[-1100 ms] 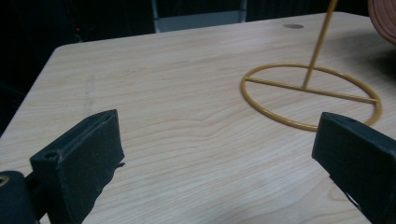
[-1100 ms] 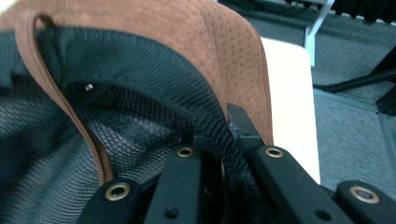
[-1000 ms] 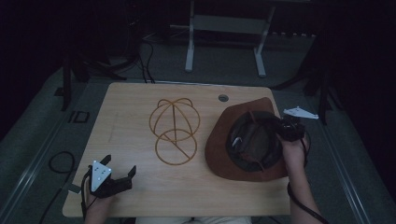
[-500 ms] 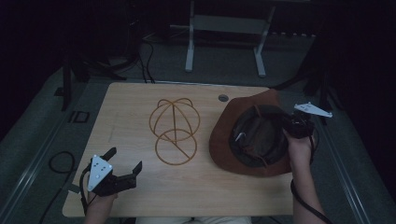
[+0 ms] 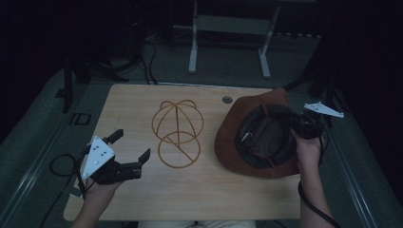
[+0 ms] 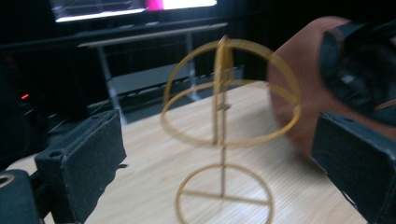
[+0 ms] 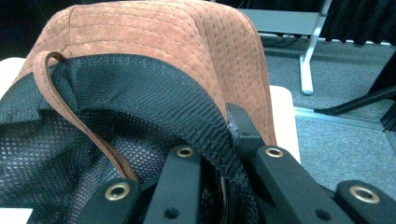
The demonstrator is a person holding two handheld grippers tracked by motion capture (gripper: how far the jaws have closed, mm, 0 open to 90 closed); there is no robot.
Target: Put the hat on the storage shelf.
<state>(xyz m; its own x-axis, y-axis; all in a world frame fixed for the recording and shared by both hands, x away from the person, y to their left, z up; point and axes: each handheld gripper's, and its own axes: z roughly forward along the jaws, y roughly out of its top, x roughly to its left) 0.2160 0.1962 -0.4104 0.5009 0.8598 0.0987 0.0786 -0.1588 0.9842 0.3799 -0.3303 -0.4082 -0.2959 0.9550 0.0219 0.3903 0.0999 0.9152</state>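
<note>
A brown suede hat (image 5: pixel 229 142) with black mesh lining lies crown-down, tilted, at the right side of the wooden table (image 5: pixel 133 102). My right gripper (image 5: pixel 298 129) is shut on the hat's right brim. In the right gripper view its jaws (image 7: pixel 224 154) clamp the black sweatband, with the brown brim (image 7: pixel 163 37) rising behind and a leather strap (image 7: pixel 70 107) curving inside. A yellow wire hat stand (image 5: pixel 177 133) stands mid-table. My left gripper (image 5: pixel 131 144) hovers open at the front left, empty. The left gripper view faces the stand (image 6: pixel 223 140) between its wide-apart jaws, with the hat (image 6: pixel 299 93) at right.
A round cable hole (image 5: pixel 227 99) sits at the table's back edge. Grey metal frame legs (image 5: pixel 192 52) stand on the floor beyond the table. Cables (image 5: pixel 59 166) lie on the floor at left. A lit screen (image 6: pixel 135 7) glows in the background.
My left gripper has risen above the table's front left. The hat's right side has been lifted and tilted up, shifting slightly right with my right gripper.
</note>
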